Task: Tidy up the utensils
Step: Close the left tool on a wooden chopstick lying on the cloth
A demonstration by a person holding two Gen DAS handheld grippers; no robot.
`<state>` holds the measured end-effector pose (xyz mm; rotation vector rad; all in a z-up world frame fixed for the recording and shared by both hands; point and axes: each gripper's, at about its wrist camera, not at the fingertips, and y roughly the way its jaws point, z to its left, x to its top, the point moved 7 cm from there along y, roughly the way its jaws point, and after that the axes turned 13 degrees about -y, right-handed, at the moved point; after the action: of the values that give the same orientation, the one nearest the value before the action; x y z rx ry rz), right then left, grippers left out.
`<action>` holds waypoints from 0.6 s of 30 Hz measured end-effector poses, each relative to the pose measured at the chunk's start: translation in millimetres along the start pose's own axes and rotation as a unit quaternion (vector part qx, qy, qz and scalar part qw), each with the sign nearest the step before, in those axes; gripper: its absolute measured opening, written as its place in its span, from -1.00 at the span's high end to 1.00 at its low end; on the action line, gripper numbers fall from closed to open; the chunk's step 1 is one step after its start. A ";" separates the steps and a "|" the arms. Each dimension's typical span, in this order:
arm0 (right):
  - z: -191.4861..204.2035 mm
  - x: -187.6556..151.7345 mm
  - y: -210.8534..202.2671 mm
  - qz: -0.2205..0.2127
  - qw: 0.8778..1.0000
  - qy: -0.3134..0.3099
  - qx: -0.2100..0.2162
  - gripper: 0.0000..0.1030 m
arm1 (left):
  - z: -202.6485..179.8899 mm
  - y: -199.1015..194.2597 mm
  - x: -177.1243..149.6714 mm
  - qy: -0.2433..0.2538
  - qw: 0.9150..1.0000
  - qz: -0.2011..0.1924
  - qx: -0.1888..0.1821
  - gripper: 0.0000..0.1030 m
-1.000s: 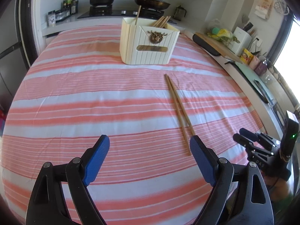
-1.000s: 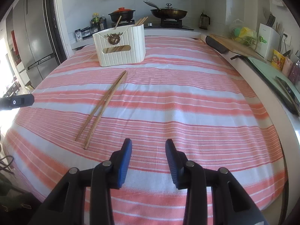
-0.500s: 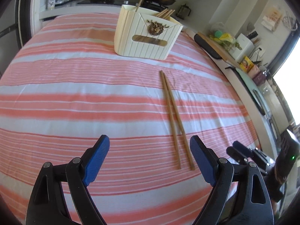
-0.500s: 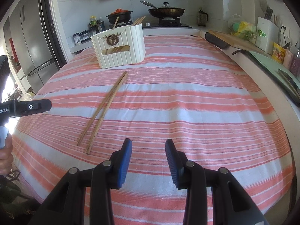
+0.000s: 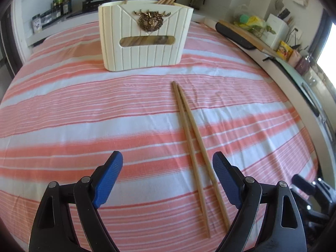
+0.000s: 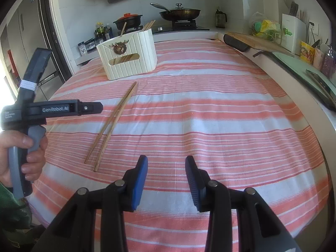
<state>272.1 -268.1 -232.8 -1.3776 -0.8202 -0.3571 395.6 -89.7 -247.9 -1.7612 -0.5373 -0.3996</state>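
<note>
Two wooden chopsticks (image 5: 190, 138) lie side by side on the striped cloth (image 5: 84, 109), pointing toward a cream utensil holder (image 5: 145, 35) that holds several more chopsticks. My left gripper (image 5: 168, 166) is open and empty, low over the cloth; the chopsticks' near ends lie beside its right finger (image 5: 224, 176). My right gripper (image 6: 167, 170) is open and empty, to the right of the chopsticks (image 6: 113, 121). The holder (image 6: 128, 56) stands beyond them. The left gripper's body (image 6: 52, 110) shows at the left of the right wrist view.
A counter (image 6: 294, 67) with a cutting board, bags and jars runs along the right edge. A stove with a red-lidded pot (image 6: 128, 20) and a pan (image 6: 179, 12) stands behind the table. A fridge (image 6: 25, 42) is at the left.
My left gripper has moved forward and lower toward the chopsticks and the holder. It now reaches into the right wrist view. The right gripper has barely moved.
</note>
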 end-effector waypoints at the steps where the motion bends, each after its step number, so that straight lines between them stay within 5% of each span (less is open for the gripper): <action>1: -1.0 -0.6 -0.6 0.000 1.000 0.001 -0.001 0.27 | -0.5 4.1 -0.4 0.012 1.000 0.000 0.010 -0.71; 6: -8.2 -6.4 -0.3 0.005 1.000 0.008 -0.005 0.27 | -6.4 18.4 -5.9 0.072 0.996 -0.004 0.054 -0.62; 9: -12.0 -8.4 -1.3 0.006 1.000 0.014 -0.009 0.27 | -10.3 18.2 -7.8 0.083 0.996 -0.011 0.043 -0.14; 11: -12.8 -8.9 -1.1 0.006 1.000 0.017 -0.008 0.27 | -13.8 16.1 -7.6 0.097 0.994 -0.023 0.051 0.54; 13: -12.3 -8.6 -0.5 0.008 1.000 0.017 -0.007 0.27 | -15.3 17.3 -8.6 0.100 0.994 -0.022 0.049 0.88; 18: -9.4 -2.7 -8.6 -0.004 1.000 0.010 -0.008 0.27 | -7.7 13.6 -7.0 0.075 0.995 -0.032 0.056 0.92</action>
<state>267.3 -279.4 -228.2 -1.3839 -0.8079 -0.3831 397.4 -100.9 -260.7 -1.5957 -0.5008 -0.5318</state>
